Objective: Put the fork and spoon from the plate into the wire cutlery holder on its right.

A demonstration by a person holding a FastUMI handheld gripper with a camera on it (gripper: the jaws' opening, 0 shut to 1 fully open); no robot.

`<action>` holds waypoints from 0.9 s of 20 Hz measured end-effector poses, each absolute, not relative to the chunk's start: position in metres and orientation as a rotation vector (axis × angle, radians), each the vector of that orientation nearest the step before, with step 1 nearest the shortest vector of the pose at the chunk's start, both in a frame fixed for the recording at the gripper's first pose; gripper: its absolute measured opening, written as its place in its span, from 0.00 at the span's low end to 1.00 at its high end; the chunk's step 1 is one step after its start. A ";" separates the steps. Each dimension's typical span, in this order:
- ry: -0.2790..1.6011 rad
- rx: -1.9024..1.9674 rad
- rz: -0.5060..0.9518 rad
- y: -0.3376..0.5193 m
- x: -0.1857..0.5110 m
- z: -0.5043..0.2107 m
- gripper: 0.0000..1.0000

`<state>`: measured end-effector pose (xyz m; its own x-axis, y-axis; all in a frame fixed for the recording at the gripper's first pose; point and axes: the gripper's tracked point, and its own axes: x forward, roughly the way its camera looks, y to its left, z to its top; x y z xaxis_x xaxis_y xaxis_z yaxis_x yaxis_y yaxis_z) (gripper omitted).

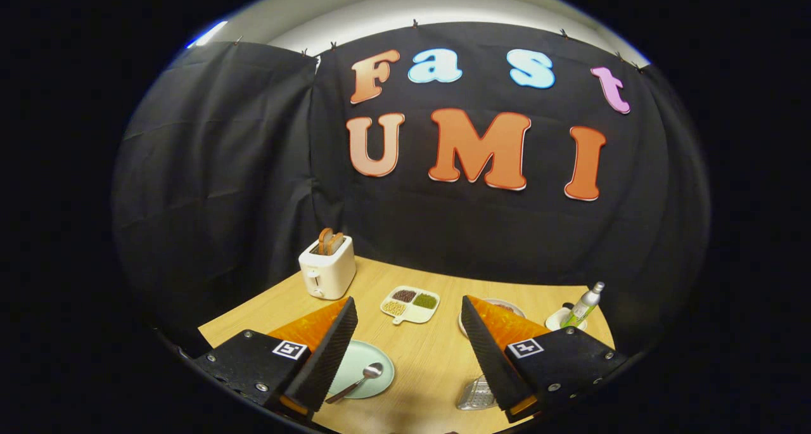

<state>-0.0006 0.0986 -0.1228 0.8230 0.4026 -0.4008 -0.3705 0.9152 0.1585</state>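
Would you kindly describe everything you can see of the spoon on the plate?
The spoon looks like shiny metal, with a rounded bowl and a slim handle. It lies flat on the pale green plate, bowl toward the booth wall, handle running back toward the near-side finger and reaching the plate's rim. The open gripper hovers above it; neither finger touches the spoon.

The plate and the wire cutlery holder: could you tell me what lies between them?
Bare wooden table between plate and wire cutlery holder, in the gripper view, framed by the open gripper.
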 end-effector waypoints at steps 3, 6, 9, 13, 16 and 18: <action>0.558 0.070 0.411 0.129 -0.006 -0.150 0.99; 0.733 0.057 0.398 0.155 -0.014 -0.191 0.99; 0.916 0.070 0.388 0.180 -0.028 -0.231 0.96; 1.180 0.024 0.391 0.198 -0.063 -0.291 0.92; 1.380 0.071 0.394 0.213 -0.094 -0.328 0.86; 1.464 0.089 0.376 0.217 -0.101 -0.348 0.81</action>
<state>-0.1011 0.2172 -0.3485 0.0599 0.3014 -0.9516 -0.1945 0.9386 0.2850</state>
